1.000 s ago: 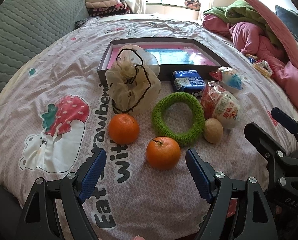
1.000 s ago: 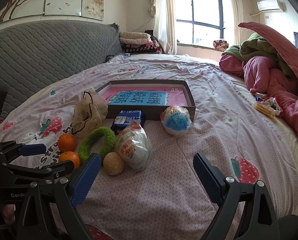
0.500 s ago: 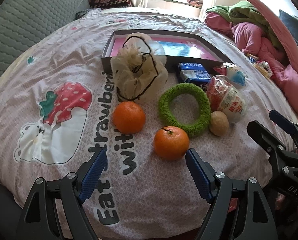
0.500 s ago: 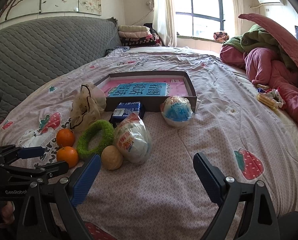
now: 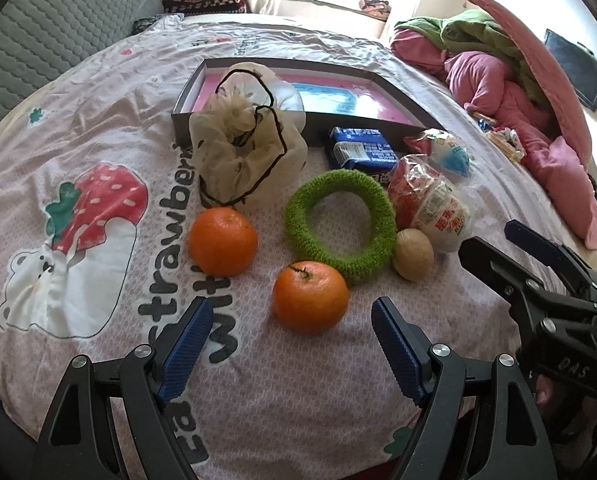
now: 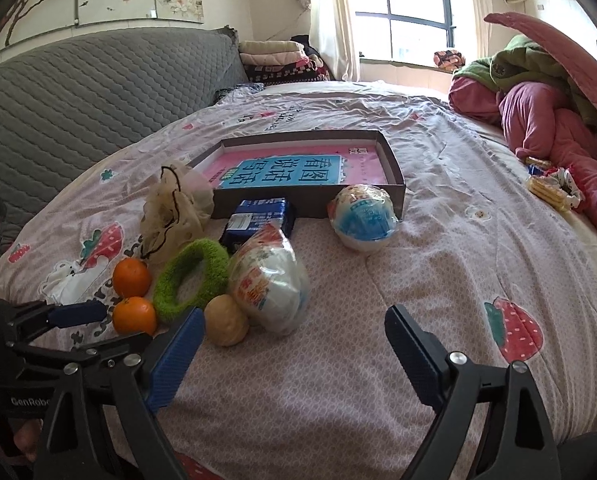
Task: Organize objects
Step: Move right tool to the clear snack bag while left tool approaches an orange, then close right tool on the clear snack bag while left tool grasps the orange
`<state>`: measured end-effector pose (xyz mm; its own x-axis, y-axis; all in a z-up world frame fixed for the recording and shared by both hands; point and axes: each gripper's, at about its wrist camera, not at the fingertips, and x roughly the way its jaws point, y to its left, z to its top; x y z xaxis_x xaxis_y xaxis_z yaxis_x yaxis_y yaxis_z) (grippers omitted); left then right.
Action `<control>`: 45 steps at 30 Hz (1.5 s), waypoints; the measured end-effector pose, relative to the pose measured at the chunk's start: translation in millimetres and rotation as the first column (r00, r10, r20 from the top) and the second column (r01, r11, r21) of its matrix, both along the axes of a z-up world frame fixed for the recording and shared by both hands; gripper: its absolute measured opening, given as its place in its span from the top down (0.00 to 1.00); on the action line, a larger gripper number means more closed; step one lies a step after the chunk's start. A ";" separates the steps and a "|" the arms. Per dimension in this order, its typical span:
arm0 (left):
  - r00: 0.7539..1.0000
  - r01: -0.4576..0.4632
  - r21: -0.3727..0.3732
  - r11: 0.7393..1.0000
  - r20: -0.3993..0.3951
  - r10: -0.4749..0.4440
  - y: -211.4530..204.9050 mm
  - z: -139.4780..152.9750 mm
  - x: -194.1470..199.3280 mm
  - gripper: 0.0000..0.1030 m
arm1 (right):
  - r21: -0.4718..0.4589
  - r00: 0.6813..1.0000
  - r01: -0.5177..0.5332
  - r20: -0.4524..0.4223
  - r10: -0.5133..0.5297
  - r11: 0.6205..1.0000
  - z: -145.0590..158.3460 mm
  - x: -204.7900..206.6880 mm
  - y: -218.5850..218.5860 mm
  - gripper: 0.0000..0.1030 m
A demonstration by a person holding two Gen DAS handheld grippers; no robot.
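Just beyond left gripper (image 5: 286,344), jaws wide and empty, near orange (image 5: 310,297) is seen on bedspread (image 5: 98,128). Judged light, firm, round, prone to rolling; hold advised across widest part. Right gripper (image 6: 294,344) is closing, nothing between jaws. Box (image 5: 398,100) lies far.

We see the left hand-held gripper (image 5: 286,344) tipped further down toward the bed (image 5: 98,128), so the nearer orange (image 5: 310,297) sits lower between its open fingers. The right hand-held gripper (image 6: 294,346) is closing slightly, nothing between its jaws.
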<state>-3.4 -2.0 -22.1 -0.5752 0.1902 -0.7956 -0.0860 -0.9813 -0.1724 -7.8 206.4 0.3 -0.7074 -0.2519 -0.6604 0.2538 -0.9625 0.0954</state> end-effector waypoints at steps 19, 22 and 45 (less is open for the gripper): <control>1.000 0.029 0.043 0.999 -0.010 -0.029 6.4 -2.4 -9.5 0.39 | 0.012 0.992 -0.066 0.112 0.064 0.998 -9.4 -43.5 -15.9 0.30; 0.999 0.033 0.042 0.999 -0.003 -0.033 8.2 -4.6 -11.3 0.45 | 0.005 0.989 -0.081 0.123 0.080 0.997 -11.3 -46.6 -18.8 0.32; 0.999 0.046 0.079 0.996 -0.021 -0.044 5.8 -5.3 -11.7 0.63 | -0.041 0.993 -0.119 0.010 0.120 0.992 4.0 -35.9 -12.2 0.48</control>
